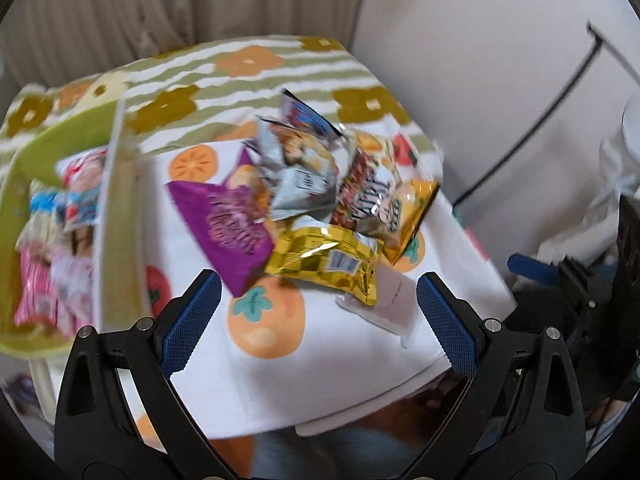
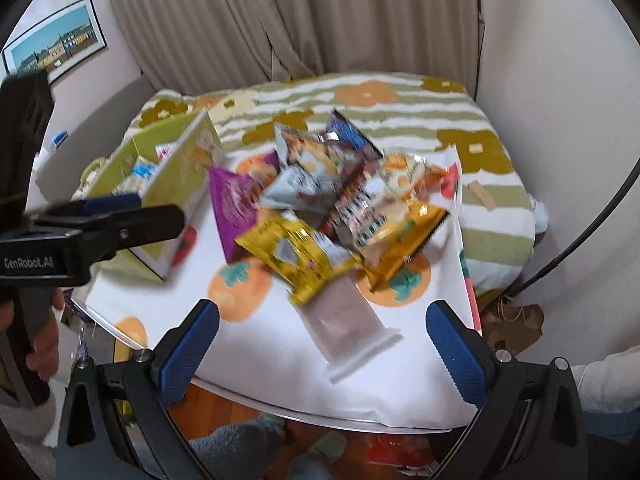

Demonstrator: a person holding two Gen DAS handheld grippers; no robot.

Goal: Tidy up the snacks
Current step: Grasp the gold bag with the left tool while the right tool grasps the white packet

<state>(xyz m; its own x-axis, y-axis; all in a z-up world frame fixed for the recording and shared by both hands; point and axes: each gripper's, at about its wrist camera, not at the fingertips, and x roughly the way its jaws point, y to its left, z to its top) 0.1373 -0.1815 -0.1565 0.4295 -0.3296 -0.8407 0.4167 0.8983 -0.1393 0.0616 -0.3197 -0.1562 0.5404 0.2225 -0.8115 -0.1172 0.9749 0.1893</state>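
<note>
A pile of snack packets lies mid-table: a purple packet, a gold packet, a silver packet, a red-black packet and an orange packet. A pale flat packet lies nearest. A green box at the left holds several packets. My left gripper is open and empty above the near table edge. My right gripper is open and empty over the pale packet.
The table has a white cloth with orange fruit prints. A striped flower blanket lies behind it. Curtains hang at the back. The left gripper's body shows at the left of the right wrist view.
</note>
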